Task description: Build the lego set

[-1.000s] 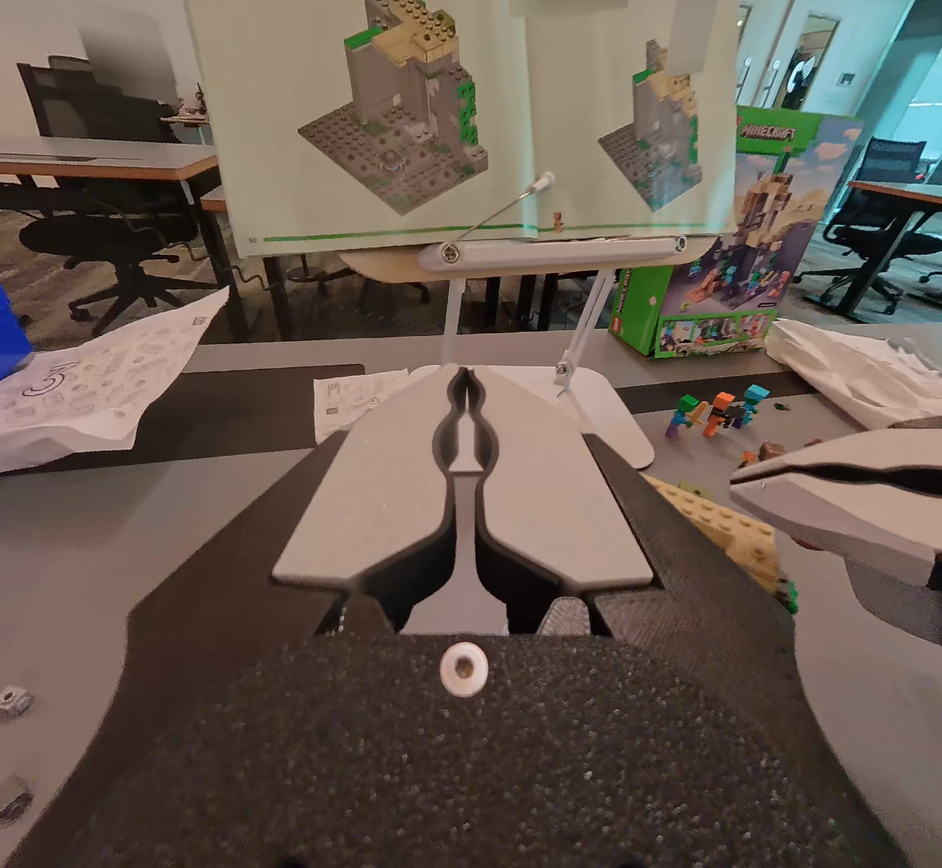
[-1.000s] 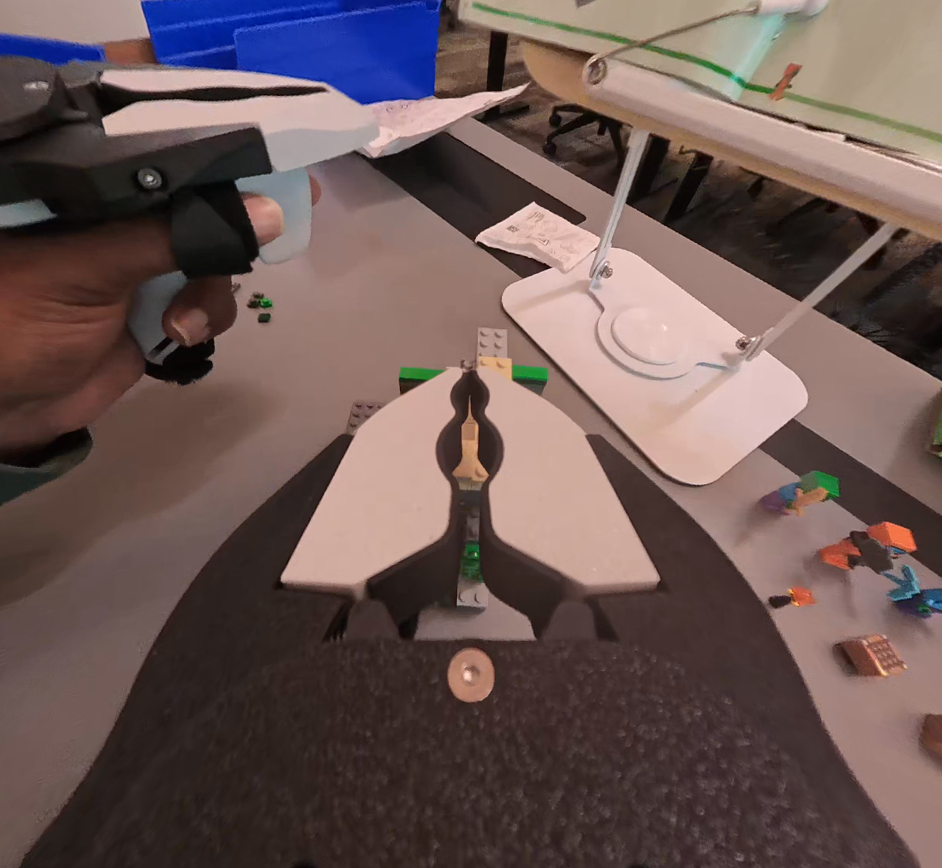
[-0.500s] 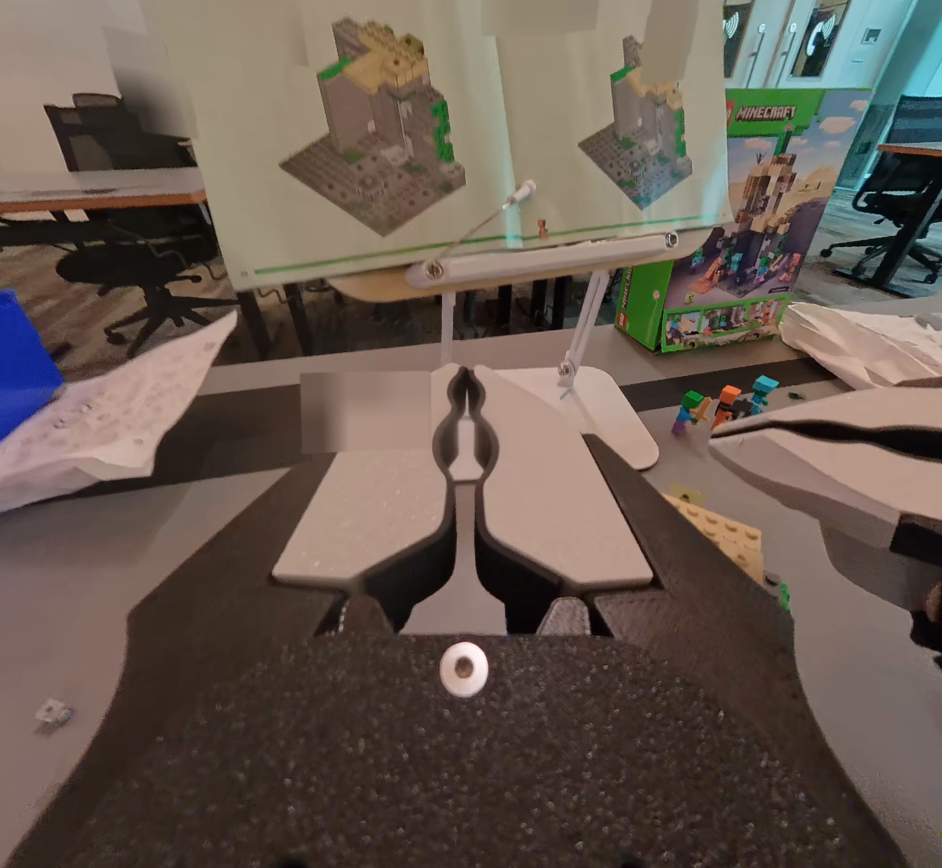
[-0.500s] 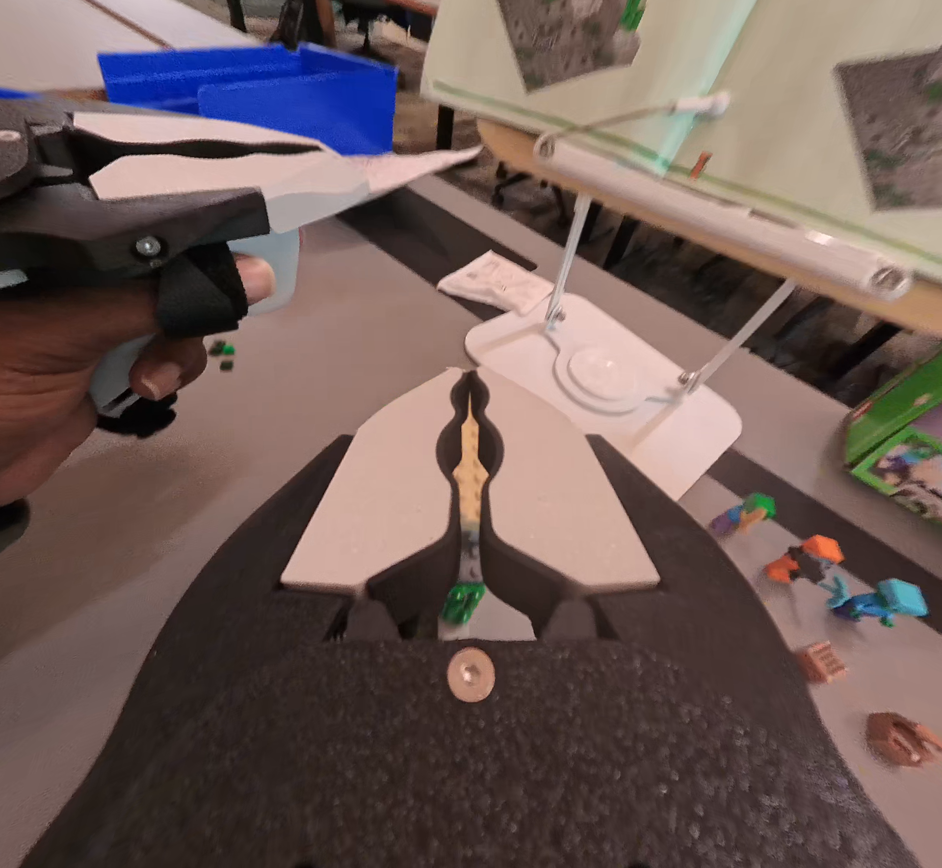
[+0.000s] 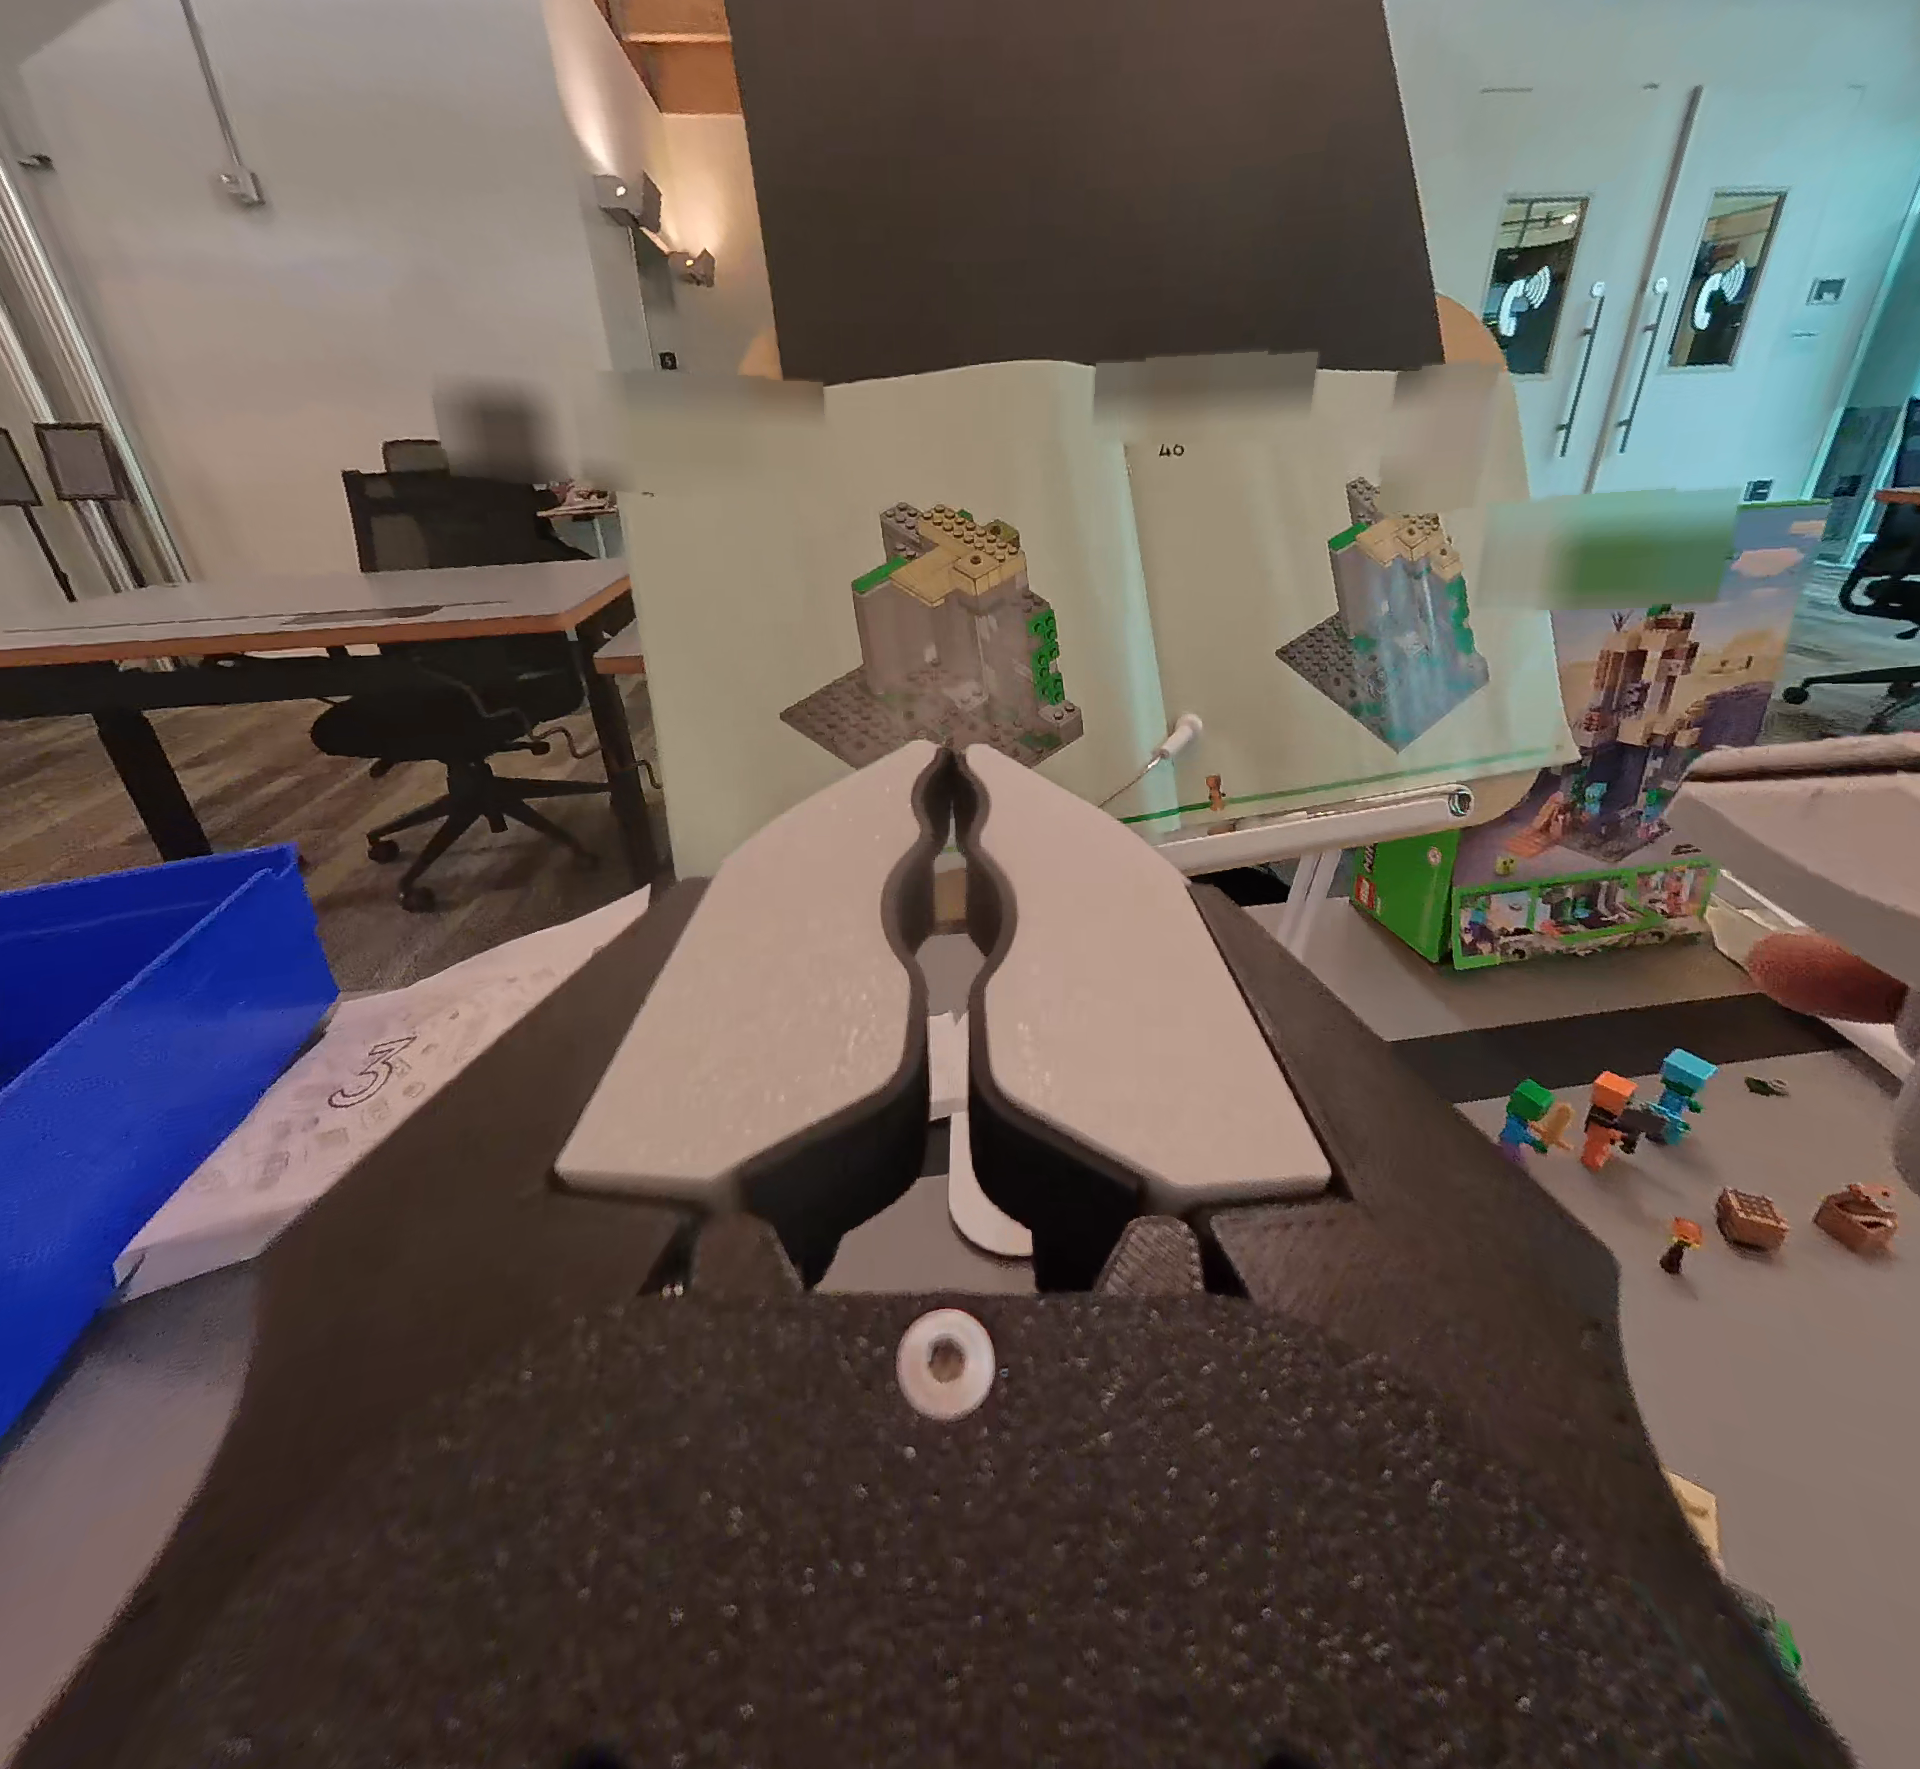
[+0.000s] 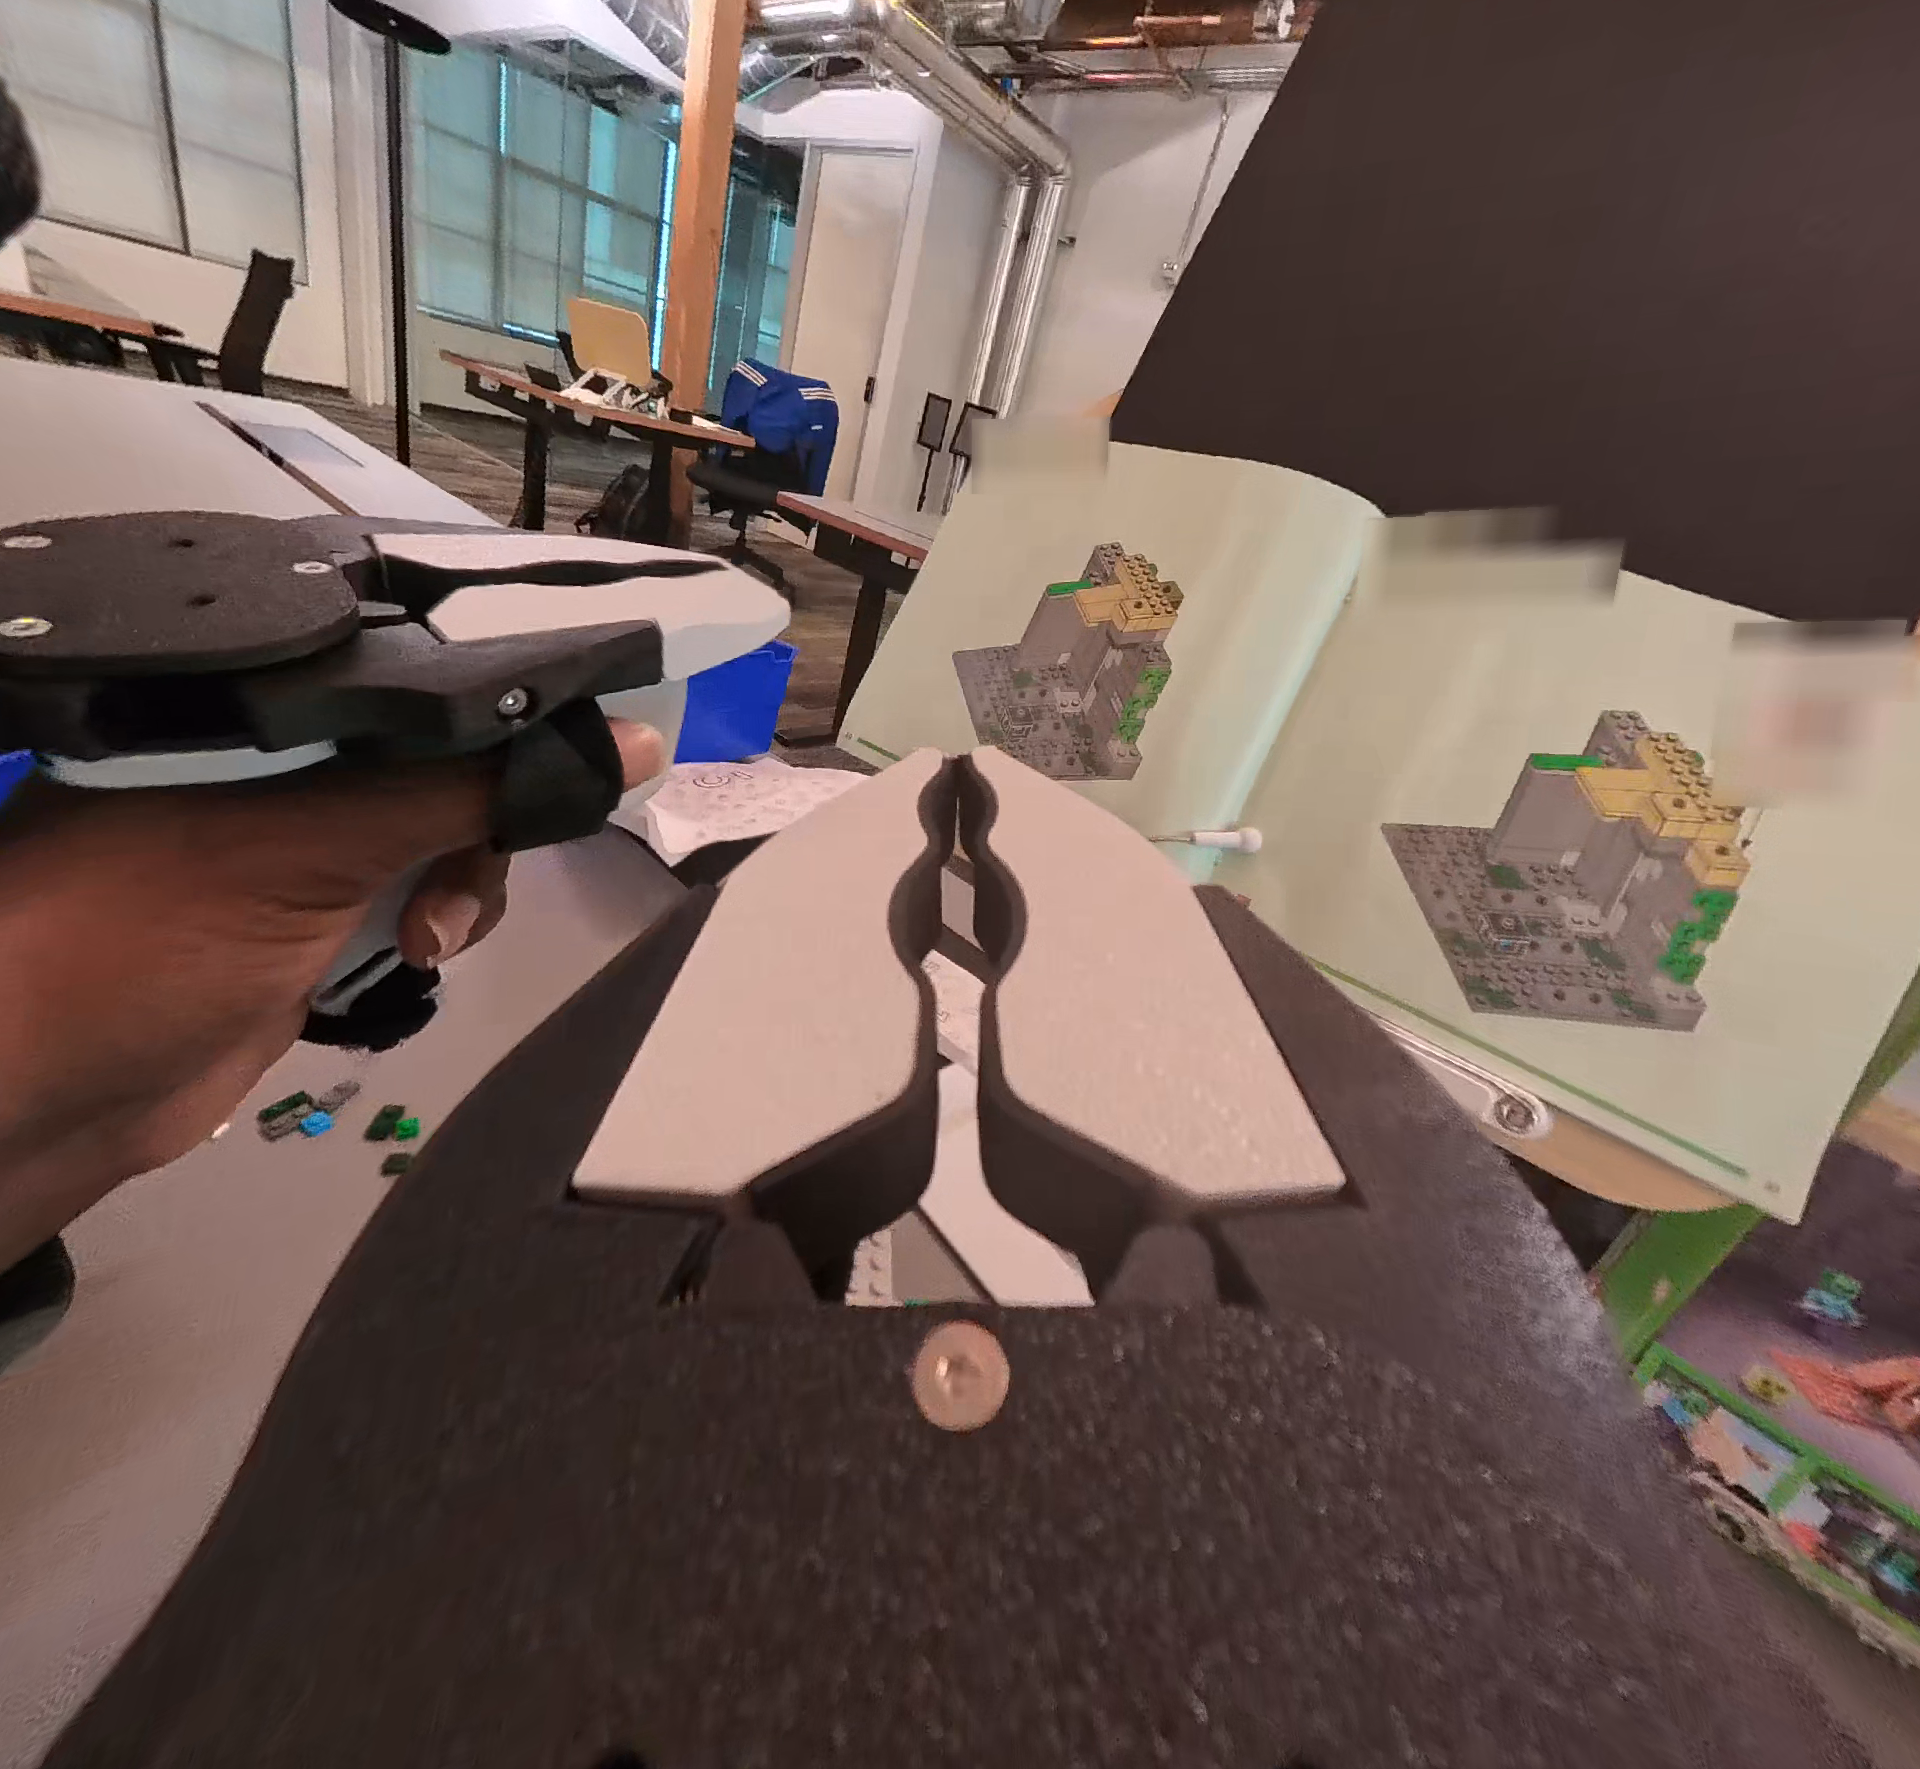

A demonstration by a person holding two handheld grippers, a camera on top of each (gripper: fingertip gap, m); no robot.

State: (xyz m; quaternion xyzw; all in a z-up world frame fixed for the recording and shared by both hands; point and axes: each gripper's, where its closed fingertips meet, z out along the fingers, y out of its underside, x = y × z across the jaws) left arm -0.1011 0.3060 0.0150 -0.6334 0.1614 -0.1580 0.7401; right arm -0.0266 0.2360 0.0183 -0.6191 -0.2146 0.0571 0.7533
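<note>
Both grippers are raised and face the open instruction booklet (image 5: 1091, 597), which stands on a white stand toward the far edge of the bench (image 5: 1766, 1356). The left gripper (image 5: 948, 763) has its two fingers closed together at the tips with nothing between them. The right gripper (image 6: 961, 761) also has its fingers pressed together at the tips and holds nothing.

In the right wrist view a hand (image 6: 208, 940) grips the left gripper's handle, and a few small green and grey bricks (image 6: 332, 1122) lie loose on the bench below it. Three small figures (image 5: 1605, 1106) stand near the right side of the bench, with brown pieces (image 5: 1797, 1215) just in front of them. The set's box (image 5: 1579, 805) stands behind, beside the stand. A blue bin (image 5: 135, 1023) sits at the left edge, touching a printed paper bag (image 5: 343, 1106).
</note>
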